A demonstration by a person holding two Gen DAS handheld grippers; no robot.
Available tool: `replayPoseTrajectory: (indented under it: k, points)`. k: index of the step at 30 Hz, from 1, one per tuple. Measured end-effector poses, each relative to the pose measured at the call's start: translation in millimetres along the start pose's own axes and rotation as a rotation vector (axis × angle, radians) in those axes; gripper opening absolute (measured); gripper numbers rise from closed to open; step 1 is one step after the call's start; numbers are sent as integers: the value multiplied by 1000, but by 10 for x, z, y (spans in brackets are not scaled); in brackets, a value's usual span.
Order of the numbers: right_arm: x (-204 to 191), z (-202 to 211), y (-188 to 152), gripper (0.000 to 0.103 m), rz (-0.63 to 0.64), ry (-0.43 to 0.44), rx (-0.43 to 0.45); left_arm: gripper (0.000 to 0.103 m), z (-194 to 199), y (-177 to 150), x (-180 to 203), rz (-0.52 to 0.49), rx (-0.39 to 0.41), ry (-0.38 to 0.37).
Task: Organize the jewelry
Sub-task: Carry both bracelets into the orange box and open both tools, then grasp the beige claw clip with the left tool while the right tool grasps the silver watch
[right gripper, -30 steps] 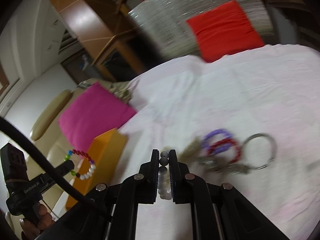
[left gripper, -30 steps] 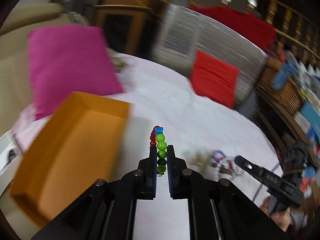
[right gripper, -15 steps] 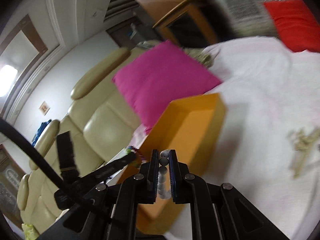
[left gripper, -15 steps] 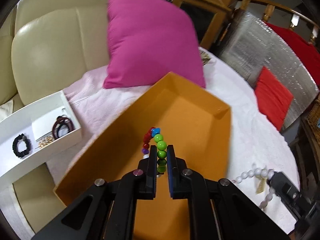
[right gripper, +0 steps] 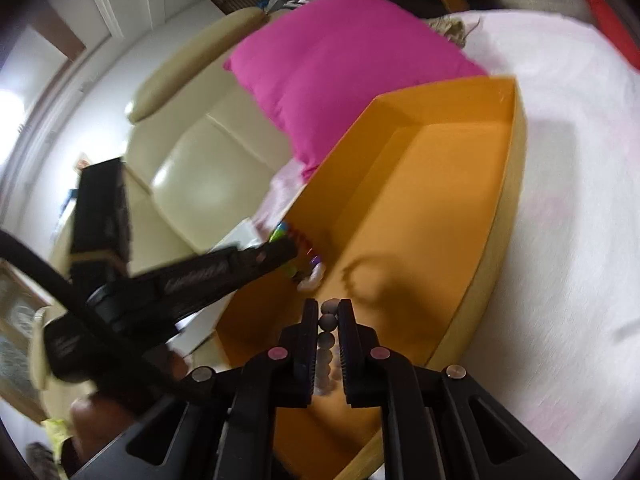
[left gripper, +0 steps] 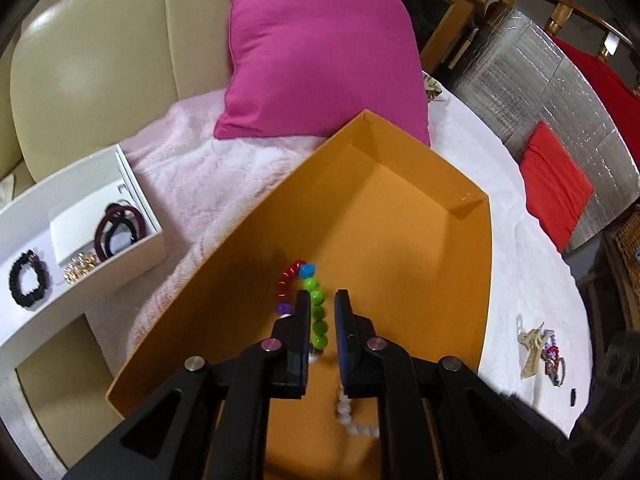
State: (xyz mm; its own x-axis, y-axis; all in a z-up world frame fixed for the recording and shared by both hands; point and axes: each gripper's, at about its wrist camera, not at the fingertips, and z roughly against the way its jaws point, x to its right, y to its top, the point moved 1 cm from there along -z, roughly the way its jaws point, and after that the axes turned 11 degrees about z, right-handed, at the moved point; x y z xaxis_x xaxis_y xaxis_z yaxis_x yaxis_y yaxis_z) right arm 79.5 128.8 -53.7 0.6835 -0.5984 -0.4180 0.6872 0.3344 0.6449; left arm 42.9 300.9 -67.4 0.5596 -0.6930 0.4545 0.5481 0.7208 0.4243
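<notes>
No text, label, brand, number or sign can be read in either view. The only lettering is a pale embossed word along the side of the left gripper (right gripper: 294,246), at the centre left of the right wrist frame, and motion blur smears it past reading. The orange box (left gripper: 486,264) carries no print.

The left tongs (right gripper: 294,248) are smeared by motion blur in the right wrist view. The small jewelry pile (left gripper: 540,354) is too tiny to sort out.
</notes>
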Motion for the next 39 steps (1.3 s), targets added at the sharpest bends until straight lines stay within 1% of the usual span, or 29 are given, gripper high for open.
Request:
replayPoseTrajectory:
  k: [1,2,3,4,6,10,12,14,16,20,21,25,28,30,32,35,39]
  points:
    - [28,2,29,22,-16,-1,2,25,-1,6,-6,7,-3,-5]
    - [110,27,63,30,-46,-4,-2,39,11,16,-19,19,5,-7]
    - [166,72,68,54,-69,-16,0,44,34,25,-31,28,23,-5]
    - [235,169,57,63,-90,-33,35,44,68,37,-41,38,47,-5]
    - [315,358,54,63,-81,-50,91,43,110,52,-47,54,74,-11]
    - [538,704,-21,63,-96,-108,133,43,89,27,45,61,83,-17]
    - [665,880,-79,63,-102,-143,137,44,80,-21,185,36,88,-26]
    - [828,1100,-160,63,-113,-186,144,44,85,-73,353,-3,102,-32]
    - [1025,1340,-277,63,-129,-233,150,44,84,-179,605,-68,121,-35]
    - [1420,1798,-519,63,-192,-320,157,44,29,-410,1043,-182,128,-46]
    - [1524,1934,-591,63,-209,-345,166,44,-5,-502,1202,-224,121,-54]
    - [1901,2429,-808,63,-279,-427,210,44,-113,-782,1629,-329,94,-82]
    - [2219,2764,-989,63,-385,-465,273,44,-212,-991,1921,-395,73,-102]
    - [2427,2930,-1102,63,-457,-477,288,44,-292,-1119,2076,-435,45,-121]
    - [2564,2988,-1144,63,-524,-480,285,44,-374,-1266,2229,-466,5,-142]
    - [2779,3083,-1283,59,-623,-447,274,44,-500,-1478,2433,-514,-50,-151]
    - [2931,3145,-1327,59,-672,-438,265,44,-655,-1654,2619,-555,-112,-168]
